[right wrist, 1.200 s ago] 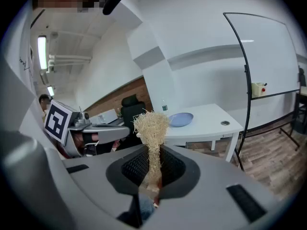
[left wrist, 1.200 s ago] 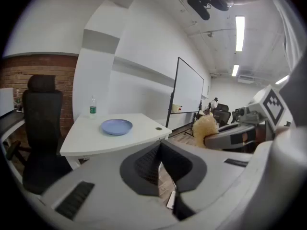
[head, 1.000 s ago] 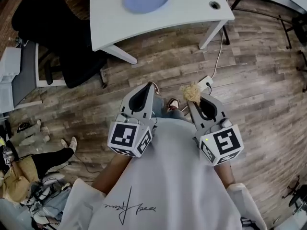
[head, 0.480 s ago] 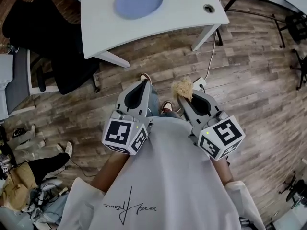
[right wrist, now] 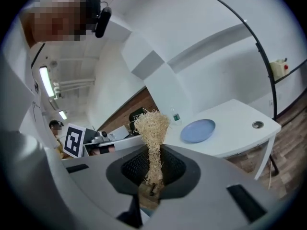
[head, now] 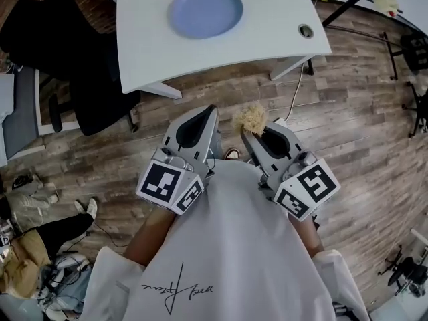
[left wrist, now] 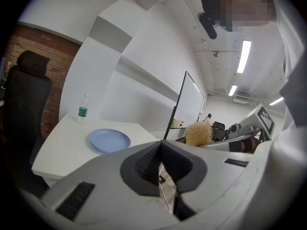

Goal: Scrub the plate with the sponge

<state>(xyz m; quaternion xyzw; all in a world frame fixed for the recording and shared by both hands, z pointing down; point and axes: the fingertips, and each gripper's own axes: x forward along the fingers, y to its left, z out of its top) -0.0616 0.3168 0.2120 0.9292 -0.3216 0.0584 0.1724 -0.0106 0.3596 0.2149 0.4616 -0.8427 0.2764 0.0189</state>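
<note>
one plate point(head: 204, 11), one sponge point(head: 252, 118), one bottle point(left wrist: 82, 110), one table point(head: 267, 39).

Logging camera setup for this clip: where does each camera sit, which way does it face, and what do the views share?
Head view: on the person's head, facing steeply down at floor, table and plate; shirt, forearms, left gripper and right gripper show.
Left gripper view: on the left gripper, looking along its shut jaws towards the table.
Right gripper view: on the right gripper, looking along jaws shut on the sponge, towards the table.
Shared: the plate, in all three.
</note>
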